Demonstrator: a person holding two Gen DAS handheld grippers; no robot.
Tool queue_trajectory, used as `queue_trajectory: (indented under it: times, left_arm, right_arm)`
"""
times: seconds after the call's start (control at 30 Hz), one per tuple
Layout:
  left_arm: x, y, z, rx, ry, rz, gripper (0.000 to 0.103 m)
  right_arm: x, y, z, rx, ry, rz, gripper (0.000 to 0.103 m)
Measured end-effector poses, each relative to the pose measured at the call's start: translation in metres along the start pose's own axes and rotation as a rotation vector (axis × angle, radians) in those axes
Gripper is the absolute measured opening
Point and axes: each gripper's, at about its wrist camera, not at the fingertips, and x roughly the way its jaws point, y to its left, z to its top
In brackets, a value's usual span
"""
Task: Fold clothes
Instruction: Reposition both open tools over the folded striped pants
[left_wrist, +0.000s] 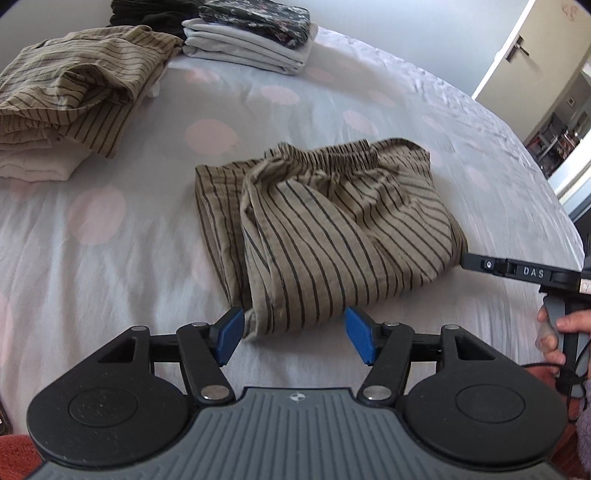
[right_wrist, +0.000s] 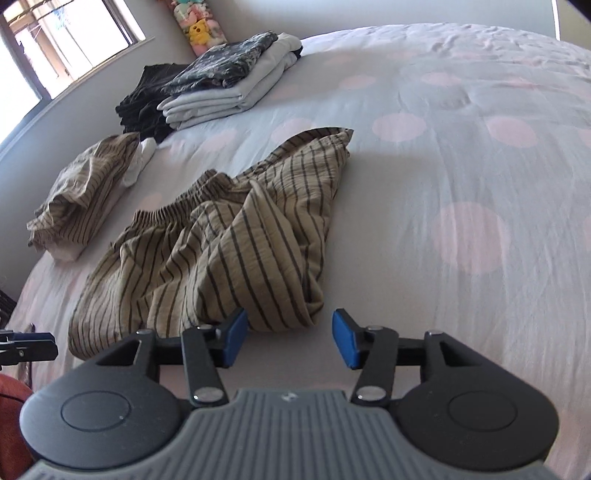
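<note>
- Jaws of the left gripper (left_wrist: 294, 334) were spread wide at lower centre, nothing clamped; the near hem of the striped trousers (left_wrist: 325, 229) was seen between the blue pads (left_wrist: 229, 335), untouched as far as could be told.
- Jaws of the right gripper (right_wrist: 289, 341) were parted and empty, just beside the trousers' edge.
- Folded piles (right_wrist: 229, 92) were stacked at upper left on the dotted bedspread (right_wrist: 461, 155).

"DAS" in white capitals on black finger bar of right gripper (left_wrist: 517, 272); no other legible text.
</note>
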Motion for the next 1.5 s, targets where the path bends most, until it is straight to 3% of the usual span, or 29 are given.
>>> queue_trajectory:
  times: [0.2, 0.27, 0.33, 0.4, 0.43, 0.47, 0.53, 0.63, 0.83, 1.03, 1.13, 1.27, 1.4, 1.5]
  left_arm:
    - [0.015, -0.008, -0.002, 0.051, 0.008, 0.087, 0.07]
    - [0.017, -0.007, -0.002, 0.057, 0.006, 0.087, 0.064]
    - [0.02, -0.004, -0.002, 0.051, 0.007, 0.075, 0.046]
    - [0.023, -0.003, -0.001, 0.047, 0.002, 0.081, 0.034]
    - [0.024, -0.002, -0.001, 0.046, -0.003, 0.086, 0.021]
    - [0.024, -0.001, -0.001, 0.043, -0.009, 0.088, 0.017]
    - [0.023, 0.002, -0.002, 0.021, -0.026, 0.08, 0.01]
    - [0.015, 0.003, -0.002, 0.02, -0.058, 0.094, 0.008]
    - [0.01, 0.001, 0.003, 0.029, -0.04, 0.127, 0.006]
    - [0.025, -0.004, -0.001, 0.062, 0.056, 0.156, 0.007]
    - [0.028, 0.002, -0.005, 0.041, 0.089, 0.17, 0.015]
    - [0.018, 0.009, -0.003, -0.014, 0.067, 0.182, 0.026]
    - [0.006, 0.014, 0.001, -0.061, 0.031, 0.186, 0.033]
    - [-0.008, 0.008, 0.007, -0.035, -0.035, 0.182, 0.041]
  right_arm:
    - [0.007, -0.003, 0.001, 0.002, -0.004, -0.044, 0.055]
    - [0.01, -0.007, 0.003, 0.021, -0.004, -0.043, 0.055]
    - [0.015, -0.008, 0.004, 0.023, 0.002, -0.033, 0.053]
    - [0.019, -0.006, 0.005, 0.013, 0.004, -0.012, 0.039]
    - [0.019, -0.003, 0.005, 0.001, 0.003, 0.001, 0.025]
    - [0.019, -0.001, 0.005, -0.014, -0.002, 0.004, 0.015]
    - [0.015, 0.003, 0.005, -0.035, -0.025, -0.02, 0.004]
    - [0.006, 0.0, 0.007, -0.022, -0.081, -0.045, 0.003]
    - [0.004, -0.004, 0.009, -0.014, -0.128, -0.099, 0.002]
    - [0.019, -0.01, 0.01, 0.013, -0.071, -0.119, 0.002]
    - [0.021, -0.016, 0.009, 0.049, -0.044, -0.122, 0.004]
    - [0.013, -0.024, 0.008, 0.098, -0.058, -0.193, 0.01]
    - [-0.004, -0.032, 0.008, 0.158, -0.123, -0.178, 0.011]
    - [-0.014, -0.028, 0.01, 0.14, -0.18, -0.164, 0.024]
